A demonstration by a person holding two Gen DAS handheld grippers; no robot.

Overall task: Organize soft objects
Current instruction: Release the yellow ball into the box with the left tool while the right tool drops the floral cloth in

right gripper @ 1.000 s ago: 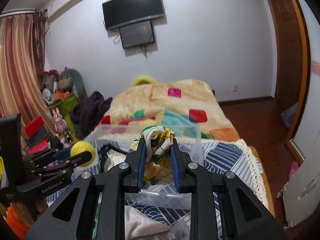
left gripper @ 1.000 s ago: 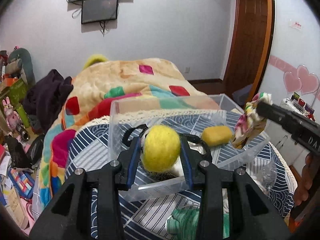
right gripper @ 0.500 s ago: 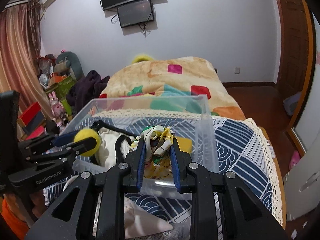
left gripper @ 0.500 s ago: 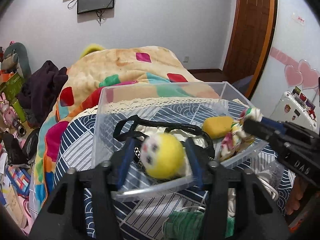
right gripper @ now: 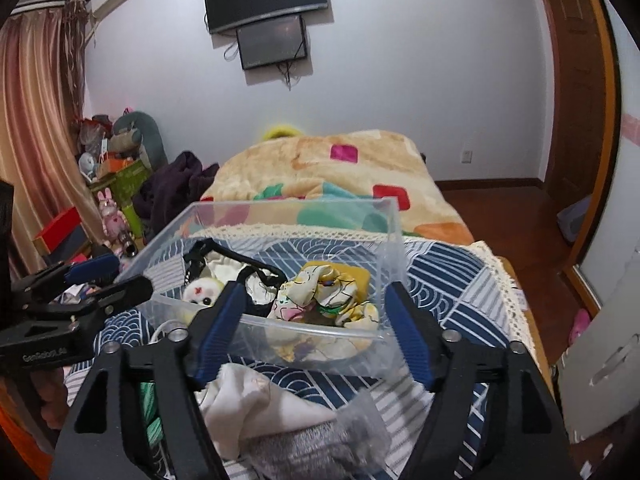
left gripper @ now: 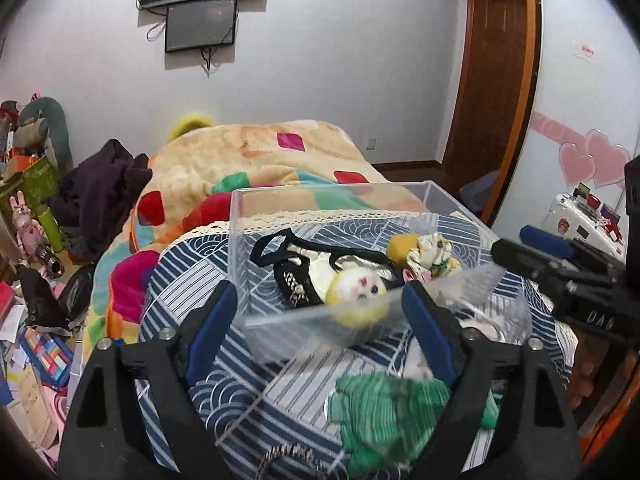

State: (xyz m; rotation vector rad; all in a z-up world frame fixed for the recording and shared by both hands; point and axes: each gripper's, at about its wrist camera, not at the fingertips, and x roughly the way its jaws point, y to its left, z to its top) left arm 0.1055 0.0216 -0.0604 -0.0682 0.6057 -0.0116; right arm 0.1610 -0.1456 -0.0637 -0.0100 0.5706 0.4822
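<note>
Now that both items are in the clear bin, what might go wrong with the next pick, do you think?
Two risks, I think. The open left tongs straddle the clear bin's near wall and could snag it when moving. The green cloth and white cloth lie below the tongs, so a grab may be poorly seen.

clear plastic bin (left gripper: 280, 216) rests on blue patterned cloth (left gripper: 224, 384). inside: round yellow plush toy (left gripper: 358, 292) at the near wall, black-strapped white garment (left gripper: 308, 258) behind it, crumpled floral fabric (right gripper: 320, 292) right of both, yellow sponge (left gripper: 400, 245) behind that. green knitted item (left gripper: 384, 404) lies before the bin.
</note>
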